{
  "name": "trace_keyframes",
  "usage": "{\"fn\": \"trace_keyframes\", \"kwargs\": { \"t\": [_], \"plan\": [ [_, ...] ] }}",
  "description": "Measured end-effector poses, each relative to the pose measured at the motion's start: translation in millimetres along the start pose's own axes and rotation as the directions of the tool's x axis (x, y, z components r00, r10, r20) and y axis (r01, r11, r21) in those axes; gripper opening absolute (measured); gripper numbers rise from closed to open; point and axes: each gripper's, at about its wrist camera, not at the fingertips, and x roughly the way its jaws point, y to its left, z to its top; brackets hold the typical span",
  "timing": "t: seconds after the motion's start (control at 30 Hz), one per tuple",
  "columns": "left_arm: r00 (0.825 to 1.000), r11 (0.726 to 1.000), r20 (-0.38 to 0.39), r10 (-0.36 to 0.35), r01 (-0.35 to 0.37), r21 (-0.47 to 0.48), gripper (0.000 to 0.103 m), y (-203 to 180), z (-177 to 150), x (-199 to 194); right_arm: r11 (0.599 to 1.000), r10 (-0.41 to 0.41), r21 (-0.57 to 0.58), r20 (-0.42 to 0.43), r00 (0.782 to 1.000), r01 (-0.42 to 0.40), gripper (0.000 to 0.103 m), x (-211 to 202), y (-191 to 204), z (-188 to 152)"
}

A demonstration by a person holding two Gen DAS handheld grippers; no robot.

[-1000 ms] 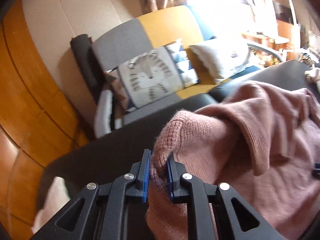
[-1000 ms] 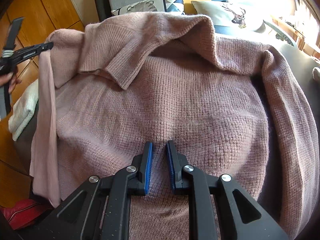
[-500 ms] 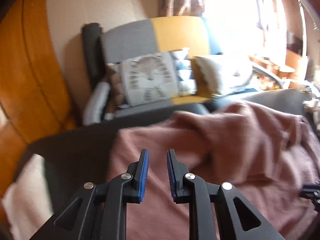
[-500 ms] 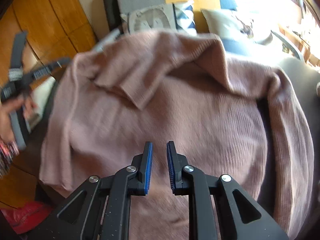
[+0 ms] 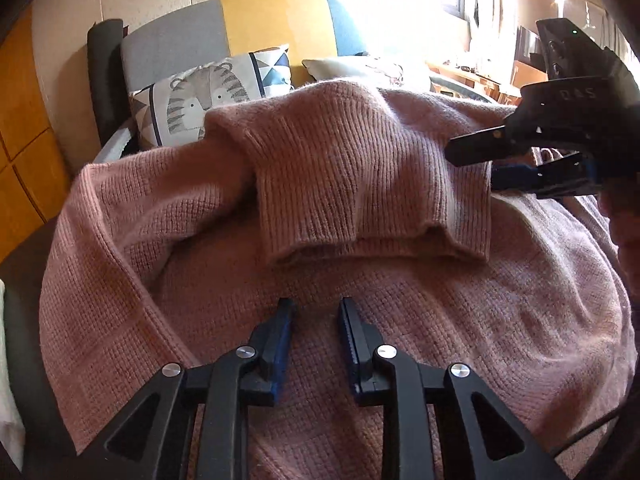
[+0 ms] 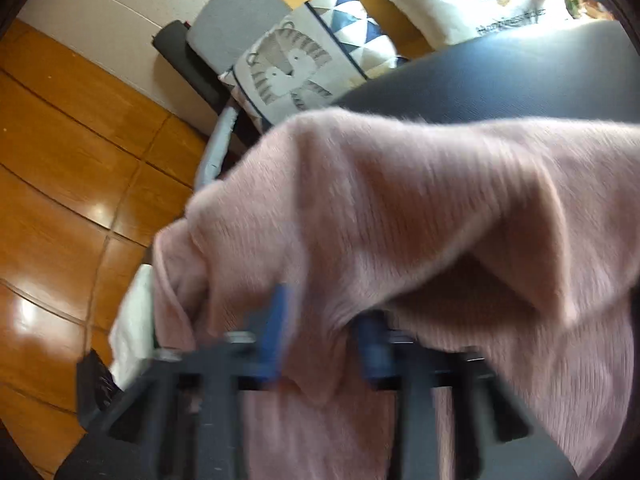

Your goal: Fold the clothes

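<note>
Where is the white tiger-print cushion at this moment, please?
In the left wrist view the white tiger-print cushion sits upper left, propped against the grey, yellow and blue sofa back, just behind the pink knitted sweater.

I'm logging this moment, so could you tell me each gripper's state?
Left gripper: open and opening, nothing between the jaws.
Right gripper: closing on a fold of the pink sweater.

Pink sweater (image 6: 400,208) between closing right tool (image 6: 324,320) pads

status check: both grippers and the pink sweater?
Left gripper opening, nothing between jaws, over the pink sweater. Right gripper closing on a sweater fold. No obstruction seen.
</note>
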Motion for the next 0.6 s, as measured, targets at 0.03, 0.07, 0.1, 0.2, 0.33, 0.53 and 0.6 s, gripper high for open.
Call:
{"fn": "trace_keyframes", "kwargs": {
  "t": [0.03,0.07,0.1,0.2,0.33,0.53,0.6],
  "plan": [
    [1.0,1.0,0.003,-0.001,0.001,-0.001,0.024,-0.2,-0.3,-0.1,1.0,0.008,-0.007,-0.005,1.0,-0.009,0.007,1.4,2.7,10.7],
    [1.0,1.0,0.006,-0.002,0.002,-0.002,0.024,-0.4,-0.6,-0.2,1.0,0.012,-0.014,0.006,1.0,-0.012,0.007,1.9,5.9,24.1],
    [1.0,1.0,0.009,-0.002,0.002,-0.003,0.024,-0.6,-0.9,-0.2,1.0,0.016,-0.021,0.018,1.0,-0.016,0.007,2.3,9.0,37.4],
    [1.0,1.0,0.017,0.015,-0.015,0.009,0.024,-3.0,-3.6,1.5,0.999,0.013,-0.039,0.064,0.998,-0.011,0.007,1.6,17.5,77.6],
    [1.0,1.0,0.019,-0.019,0.019,-0.02,0.025,5.9,-3.9,5.3,1.0,-0.027,-0.013,0.119,0.993,0.029,0.007,13.0,14.5,124.1],
    [1.0,1.0,0.027,-0.014,0.014,-0.02,0.026,7.2,-2.9,10.0,0.996,-0.09,0.002,0.112,0.99,0.09,0.009,36.9,-2.8,146.1],
    [0.999,1.0,0.03,-0.016,0.017,-0.024,0.026,7.1,-3.9,9.8,0.994,-0.107,0.004,0.098,0.989,0.107,0.009,43.6,-10.3,146.1]
  ]
}}
